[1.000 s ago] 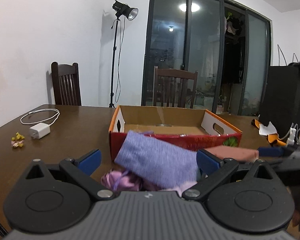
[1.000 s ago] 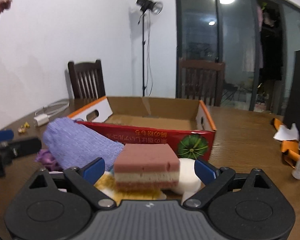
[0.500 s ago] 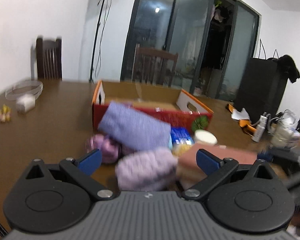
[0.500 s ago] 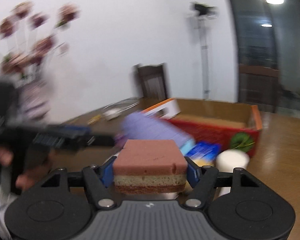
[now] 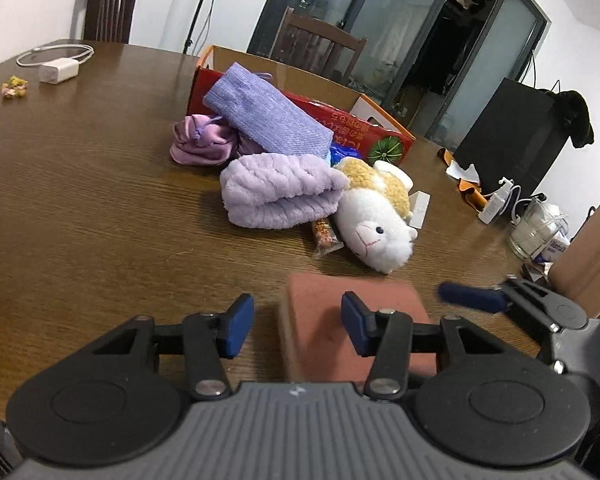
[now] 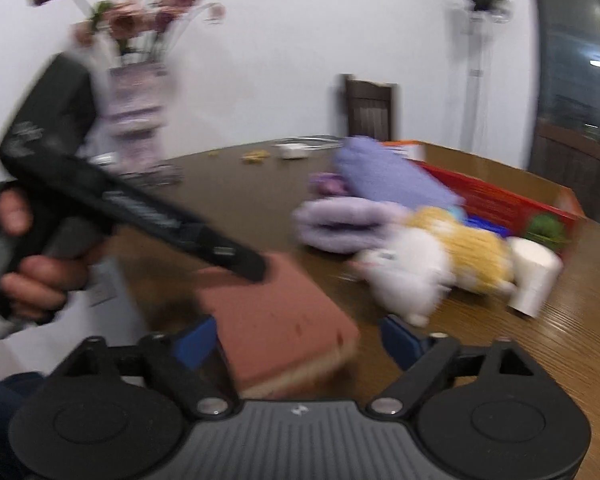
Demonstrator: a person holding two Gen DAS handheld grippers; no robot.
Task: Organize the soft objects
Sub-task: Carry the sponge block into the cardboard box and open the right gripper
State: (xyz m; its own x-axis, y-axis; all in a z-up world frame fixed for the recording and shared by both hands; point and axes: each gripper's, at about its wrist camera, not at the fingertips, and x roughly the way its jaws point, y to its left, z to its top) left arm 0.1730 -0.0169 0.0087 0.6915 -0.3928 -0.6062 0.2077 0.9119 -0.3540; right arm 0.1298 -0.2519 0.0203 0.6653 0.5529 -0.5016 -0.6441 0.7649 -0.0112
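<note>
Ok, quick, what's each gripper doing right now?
Left gripper: closing, with the sponge partly between its jaws, not gripped.
Right gripper: opening, with the sponge loose between its jaws.

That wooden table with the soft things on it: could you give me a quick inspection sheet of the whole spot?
Surface: brown wooden table, bare in front.
Job's things: pink sponge nearest; plush sheep, folded lilac towel, purple cloth against the red cardboard box.
Clutter: snack packet, glass jar.
Grippers: left gripper closing, its right finger over the sponge; right gripper opening around the sponge.
Cables: white charger with its cord.
Surroundings: chairs, glass doors, flower vase.
</note>
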